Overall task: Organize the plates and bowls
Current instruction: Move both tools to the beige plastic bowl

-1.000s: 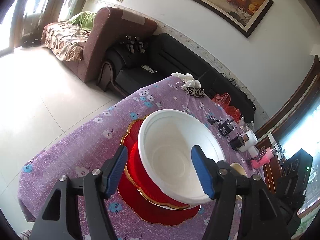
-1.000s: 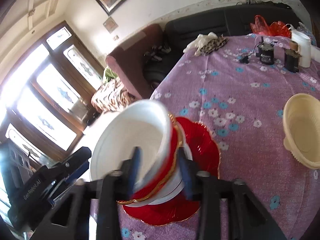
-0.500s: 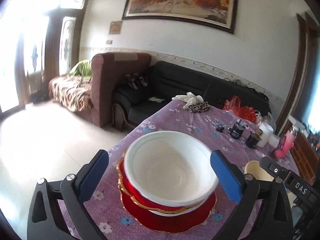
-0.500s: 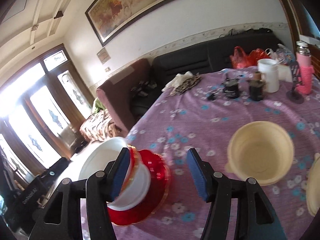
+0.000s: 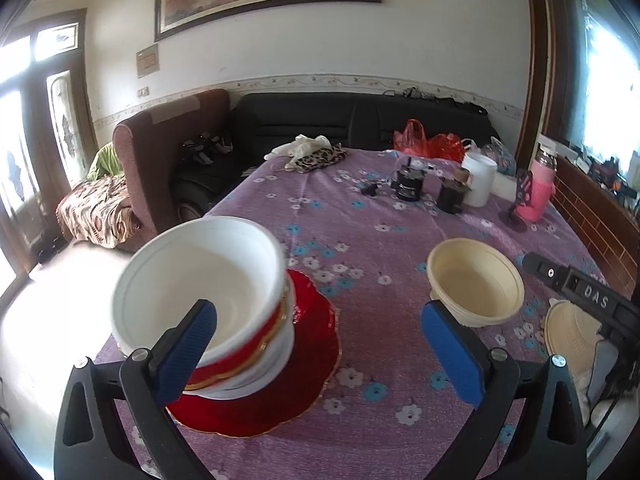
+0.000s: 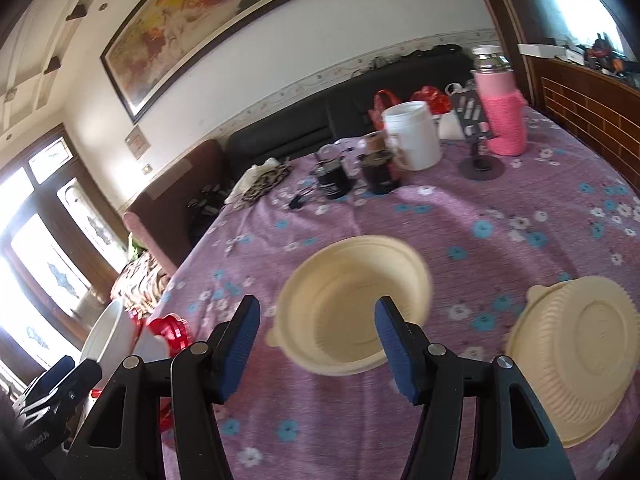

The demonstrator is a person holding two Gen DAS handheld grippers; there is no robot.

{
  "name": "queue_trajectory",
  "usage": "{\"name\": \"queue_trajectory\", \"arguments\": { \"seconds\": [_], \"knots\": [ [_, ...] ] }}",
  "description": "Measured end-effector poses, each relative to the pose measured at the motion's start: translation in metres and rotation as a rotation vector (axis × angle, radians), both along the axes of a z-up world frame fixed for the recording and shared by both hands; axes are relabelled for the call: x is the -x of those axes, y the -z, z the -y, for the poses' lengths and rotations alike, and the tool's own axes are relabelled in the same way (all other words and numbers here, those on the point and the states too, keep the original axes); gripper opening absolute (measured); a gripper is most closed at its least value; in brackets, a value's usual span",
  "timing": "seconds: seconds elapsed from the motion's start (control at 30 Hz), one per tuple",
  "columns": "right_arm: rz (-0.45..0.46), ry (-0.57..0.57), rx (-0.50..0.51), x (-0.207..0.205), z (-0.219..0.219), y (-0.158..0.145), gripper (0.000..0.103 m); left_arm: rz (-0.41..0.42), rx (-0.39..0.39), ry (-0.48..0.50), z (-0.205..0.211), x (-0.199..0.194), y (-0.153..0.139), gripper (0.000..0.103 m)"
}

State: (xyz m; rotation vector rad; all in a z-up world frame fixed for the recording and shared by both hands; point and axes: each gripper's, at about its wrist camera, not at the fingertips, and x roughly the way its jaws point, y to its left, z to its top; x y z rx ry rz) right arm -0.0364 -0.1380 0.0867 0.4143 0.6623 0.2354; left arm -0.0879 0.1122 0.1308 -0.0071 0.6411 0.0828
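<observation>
My left hand-held gripper (image 5: 320, 344) hangs low over the desk (image 5: 372, 240) with its blue pads spread wide and nothing between them. Its left finger (image 5: 184, 354) overlaps the near rim of the white bowl (image 5: 200, 284) in the picture — I cannot tell whether it touches. That bowl sits tilted on top of a stack: a red bowl with a gold rim (image 5: 256, 342) under it, another white bowl (image 5: 264, 372) below, and all of it on a red scalloped plate (image 5: 312, 360) lying on the purple flowered cloth.

My right hand-held gripper (image 6: 318, 344) is also parted and empty, aimed at the cream bowl (image 6: 352, 304), which stands upright and holds nothing. Just to its right lies a cream ribbed lid (image 6: 576, 356) — flat on the cloth, apart from the bowl.

Further back stand two dark jars (image 6: 356, 174), a white tub (image 6: 414, 134), a phone stand (image 6: 478, 148) and a pink bottle (image 6: 502, 114). Beyond the desk is a black sofa (image 5: 360, 120).
</observation>
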Motion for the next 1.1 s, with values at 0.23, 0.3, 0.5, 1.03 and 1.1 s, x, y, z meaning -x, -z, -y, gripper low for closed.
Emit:
{"name": "queue_trajectory", "arguments": {
  "seconds": [0.23, 0.3, 0.5, 1.03, 1.1],
  "knots": [
    [-0.002, 0.076, -0.007, -0.027, 0.038, 0.004, 0.064, -0.032, -0.035, 0.031, 0.029, -0.007, 0.006, 0.102],
    [0.004, 0.088, -0.008, -0.034, 0.044, 0.004, 0.064, -0.042, -0.039, 0.037, 0.034, -0.009, 0.008, 0.102],
    [0.021, 0.124, -0.026, -0.046, 0.06, 0.014, 0.065, -0.069, -0.06, 0.061, 0.053, -0.018, 0.014, 0.102],
    [-0.075, 0.089, -0.026, -0.055, 0.064, 0.042, 0.065, -0.19, 0.106, 0.158, 0.085, -0.07, 0.051, 0.102],
    [-0.089, 0.079, -0.025, -0.057, 0.061, 0.046, 0.065, -0.204, 0.133, 0.154, 0.085, -0.079, 0.055, 0.102]
  ]
}}
